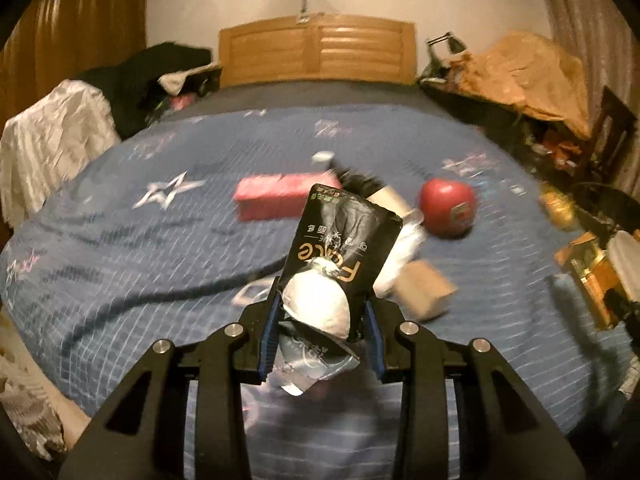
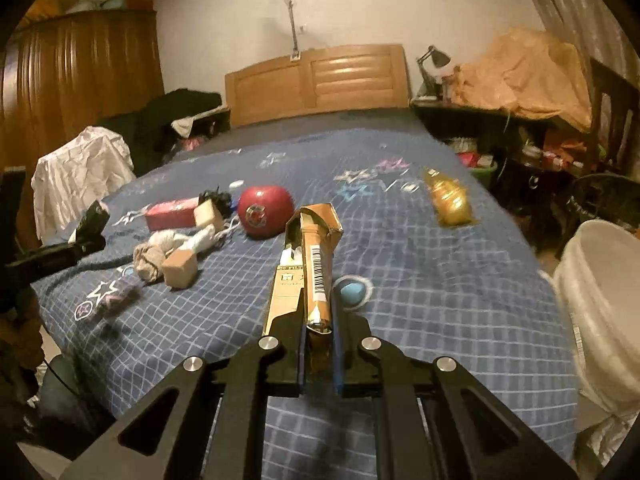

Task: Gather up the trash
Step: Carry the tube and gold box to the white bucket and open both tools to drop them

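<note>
Now left gripper (image 1: 320, 320) pinches crumpled black foil snack bag (image 1: 340, 240) w/ fingers partly open; right gripper (image 2: 318, 340), nearly shut, squeezes flat tan cardboard box (image 2: 310, 264) over blue checked bed cover (image 2: 440, 300).

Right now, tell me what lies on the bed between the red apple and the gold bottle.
Only bare blue quilt lies between the apple and the gold bottle in the right wrist view; the carton held in the right tongs juts up in front.

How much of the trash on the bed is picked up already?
None looks binned yet. In hand: the left gripper pinches a black packet, the right gripper a flattened gold carton. Left on the bed: a gold wrapper, crumpled tissue, small boxes.
</note>
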